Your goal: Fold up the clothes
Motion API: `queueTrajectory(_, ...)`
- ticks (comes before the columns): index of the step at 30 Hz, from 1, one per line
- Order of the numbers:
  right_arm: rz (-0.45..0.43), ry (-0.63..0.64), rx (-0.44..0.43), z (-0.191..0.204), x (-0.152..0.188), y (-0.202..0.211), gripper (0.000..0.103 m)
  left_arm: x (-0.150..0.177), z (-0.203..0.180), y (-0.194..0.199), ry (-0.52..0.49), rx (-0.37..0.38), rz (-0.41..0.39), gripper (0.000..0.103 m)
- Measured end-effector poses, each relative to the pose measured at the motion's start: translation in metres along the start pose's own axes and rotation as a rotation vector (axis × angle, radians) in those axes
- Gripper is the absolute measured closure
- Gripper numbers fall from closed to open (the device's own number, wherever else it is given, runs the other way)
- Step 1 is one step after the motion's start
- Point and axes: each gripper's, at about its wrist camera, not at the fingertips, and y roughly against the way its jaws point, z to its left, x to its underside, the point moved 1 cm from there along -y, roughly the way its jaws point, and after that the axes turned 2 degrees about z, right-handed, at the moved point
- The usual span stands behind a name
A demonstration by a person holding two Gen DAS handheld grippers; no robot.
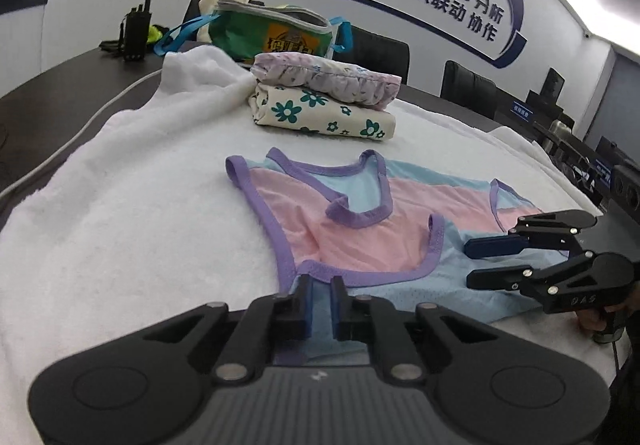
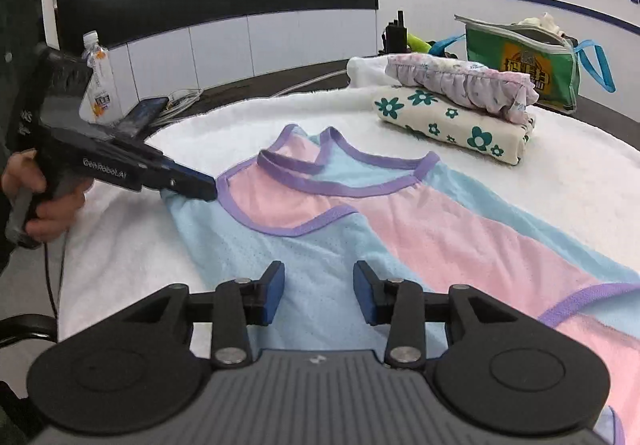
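A sleeveless top [image 1: 360,233] in pink and light blue with purple trim lies flat on a white towel [image 1: 140,225], one shoulder side folded over the middle. My left gripper [image 1: 322,305] sits at the top's near side edge with its jaws nearly together and light-blue cloth pinched between them. In the right wrist view its tip [image 2: 208,191] grips that edge of the top [image 2: 440,229]. My right gripper [image 2: 320,293] hovers open over the light-blue mesh lower down, with nothing clamped. From the left wrist view, the right gripper [image 1: 486,263] shows its two fingers apart.
Behind the top stands a stack of folded clothes, a cream flowered piece [image 1: 324,117] under a lilac ruffled one [image 1: 328,79]. A green bag [image 1: 272,33] and black radios [image 1: 136,29] sit further back. A bottle [image 2: 100,81], a phone [image 2: 144,113] and cables lie off the towel.
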Motion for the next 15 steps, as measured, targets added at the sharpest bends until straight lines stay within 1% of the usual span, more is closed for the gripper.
queueTrajectory(4,0.034,0.019,0.07,-0.004,0.004,0.01,0.063,0.001,0.002,0.003,0.016,-0.001,0.0,0.095)
queueTrajectory(6,0.05,0.029,0.103,-0.01,0.011,0.021,0.054,0.003,0.006,0.006,0.029,0.009,-0.008,0.096)
queueTrajectory(8,0.063,0.035,0.138,-0.017,0.02,0.034,0.052,0.006,0.006,0.009,0.02,-0.003,-0.021,0.096)
queueTrajectory(11,0.073,0.014,0.192,-0.03,0.035,0.055,0.052,0.009,0.01,0.012,0.01,-0.053,-0.033,0.095)
queueTrajectory(13,0.071,-0.004,0.22,-0.036,0.044,0.069,0.05,0.01,0.016,0.015,0.042,-0.038,-0.034,0.096)
queueTrajectory(15,0.074,-0.036,0.247,-0.042,0.054,0.08,0.043,0.011,0.022,0.018,0.066,-0.029,-0.034,0.096)
